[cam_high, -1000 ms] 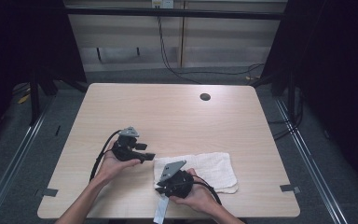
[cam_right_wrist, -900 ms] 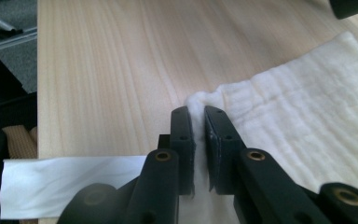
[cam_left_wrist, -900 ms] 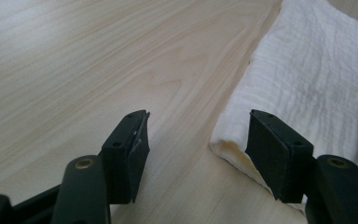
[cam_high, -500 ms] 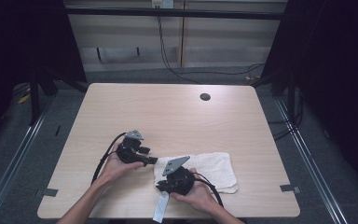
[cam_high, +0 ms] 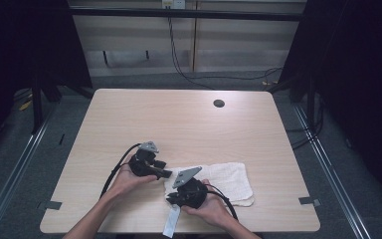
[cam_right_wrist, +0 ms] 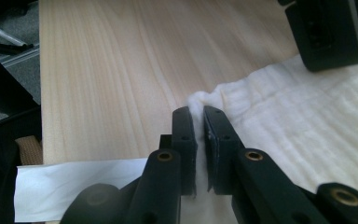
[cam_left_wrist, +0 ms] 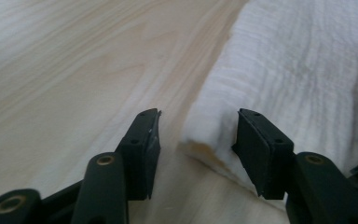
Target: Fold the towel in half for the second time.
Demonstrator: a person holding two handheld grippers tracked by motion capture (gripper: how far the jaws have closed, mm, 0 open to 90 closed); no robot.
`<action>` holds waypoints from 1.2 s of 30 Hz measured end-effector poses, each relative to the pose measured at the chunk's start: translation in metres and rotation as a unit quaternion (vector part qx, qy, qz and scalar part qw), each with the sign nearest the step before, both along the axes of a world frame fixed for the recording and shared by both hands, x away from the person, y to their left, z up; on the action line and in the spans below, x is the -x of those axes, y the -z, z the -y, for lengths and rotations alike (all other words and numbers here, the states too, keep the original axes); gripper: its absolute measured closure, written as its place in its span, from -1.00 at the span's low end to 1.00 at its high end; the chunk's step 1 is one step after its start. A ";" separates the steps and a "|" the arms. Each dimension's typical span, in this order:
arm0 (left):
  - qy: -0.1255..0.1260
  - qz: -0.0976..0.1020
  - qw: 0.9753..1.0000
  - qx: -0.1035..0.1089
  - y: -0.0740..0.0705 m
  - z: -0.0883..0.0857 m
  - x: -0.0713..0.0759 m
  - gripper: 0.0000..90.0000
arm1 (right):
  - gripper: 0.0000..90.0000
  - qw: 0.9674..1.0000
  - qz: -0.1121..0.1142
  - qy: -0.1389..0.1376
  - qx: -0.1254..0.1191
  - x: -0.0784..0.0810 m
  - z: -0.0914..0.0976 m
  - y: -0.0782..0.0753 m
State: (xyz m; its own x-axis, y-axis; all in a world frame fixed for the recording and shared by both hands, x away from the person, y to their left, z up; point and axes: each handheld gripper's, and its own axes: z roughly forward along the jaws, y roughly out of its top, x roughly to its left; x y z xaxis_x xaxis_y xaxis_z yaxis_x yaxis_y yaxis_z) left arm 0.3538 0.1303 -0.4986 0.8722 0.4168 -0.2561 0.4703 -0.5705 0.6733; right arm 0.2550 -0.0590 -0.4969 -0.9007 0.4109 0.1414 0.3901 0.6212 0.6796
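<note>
Two grippers worked one soft, light white woven cloth (cam_high: 218, 180) on worktop (cam_high: 179, 124): right gripper (cam_right_wrist: 199, 122) clenched on near-left corner; left gripper (cam_left_wrist: 198, 120) jaws just closing astride folded edge, not yet pinching.

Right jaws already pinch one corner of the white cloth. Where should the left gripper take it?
Take the white woven cloth at its folded near corner, which lies between the left gripper's jaws; they have just been closing. Come in low from the bare table side.

White cloth (cam_high: 224, 180), pale wood table (cam_high: 179, 119)
</note>
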 end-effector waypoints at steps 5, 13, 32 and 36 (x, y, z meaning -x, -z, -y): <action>0.021 0.017 1.000 -0.013 0.000 0.007 0.009 0.66 | 0.85 1.000 0.003 0.003 0.003 0.001 -0.001 0.000; 0.012 -0.010 0.999 0.029 -0.006 0.000 0.004 0.87 | 0.87 1.000 -0.003 0.000 0.000 0.000 0.000 -0.003; -0.001 -0.017 0.998 0.066 -0.020 -0.011 0.000 0.87 | 0.87 0.999 0.004 0.010 -0.049 0.002 0.005 -0.021; 0.003 -0.014 0.997 0.070 -0.023 -0.014 0.000 0.85 | 0.87 0.998 0.006 0.012 -0.055 0.002 0.004 -0.024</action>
State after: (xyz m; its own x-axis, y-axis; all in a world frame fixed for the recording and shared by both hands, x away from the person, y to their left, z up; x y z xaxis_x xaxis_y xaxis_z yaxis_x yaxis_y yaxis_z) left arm 0.3542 0.1448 -0.4757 0.8660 0.3708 -0.3355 0.4871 -0.4741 0.7335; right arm 0.2526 -0.0625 -0.4724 -0.8925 0.4150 0.1766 0.3958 0.5330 0.7478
